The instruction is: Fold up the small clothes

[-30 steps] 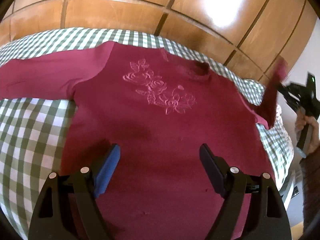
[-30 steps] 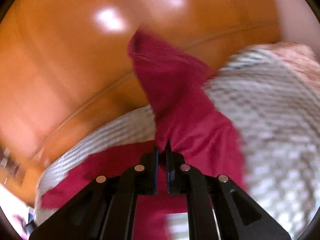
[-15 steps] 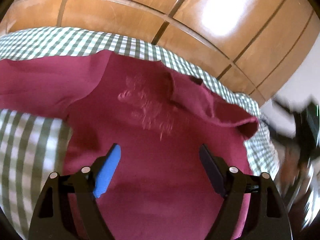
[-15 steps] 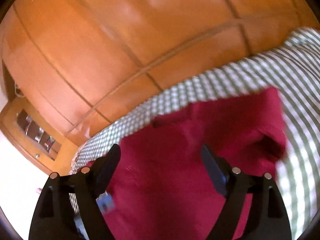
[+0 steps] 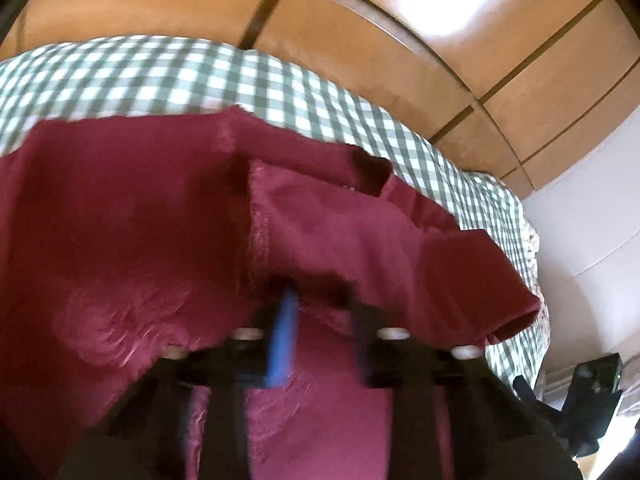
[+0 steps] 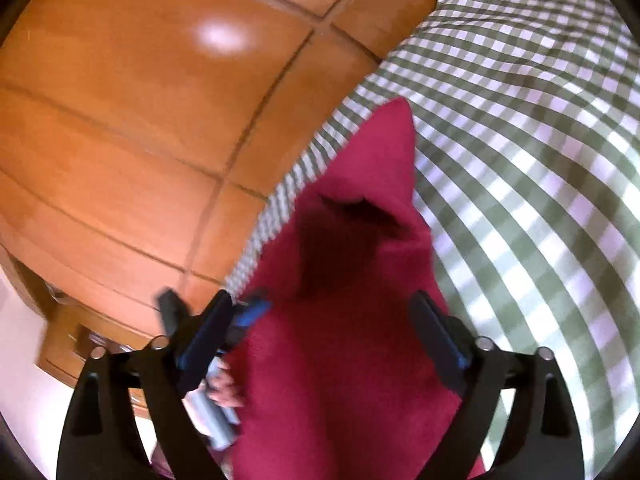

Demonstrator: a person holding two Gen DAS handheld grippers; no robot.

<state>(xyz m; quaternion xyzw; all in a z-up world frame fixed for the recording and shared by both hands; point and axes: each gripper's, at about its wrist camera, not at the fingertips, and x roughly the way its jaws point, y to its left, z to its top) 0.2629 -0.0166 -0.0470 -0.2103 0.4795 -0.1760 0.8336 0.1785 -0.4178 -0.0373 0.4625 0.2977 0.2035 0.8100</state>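
Maroon top (image 5: 140,220), spread front-up on the green-and-white checked cover (image 5: 160,76) of what looks like a bed. Laid flat so that each fold gets a straight edge. Embroidered flowers (image 5: 120,320) blurred but readable on the chest. One sleeve (image 5: 360,232) already turned inward across the body, cuff end toward the middle, which narrows that side for a tidy packet. Neck opening (image 6: 360,208) gaping a little, dark inside.

Left tool (image 5: 320,320) low over the chest, just at the near edge of that folded sleeve, pressed together. Probably nipping a bit of cloth there to drag or set the fold, though too smeared by motion to say for certain. Seen also from the right wrist view, with the hand (image 6: 224,392) that carries it at the top's far side.

Right tool (image 6: 332,320) opening, spread wide above the top, with cloth under the gap but nothing pressed by the pads. Likely held so to leave the sleeve lying where it fell.

Behind the bed, glossy wooden panels (image 5: 360,40), playing no part in the fold.
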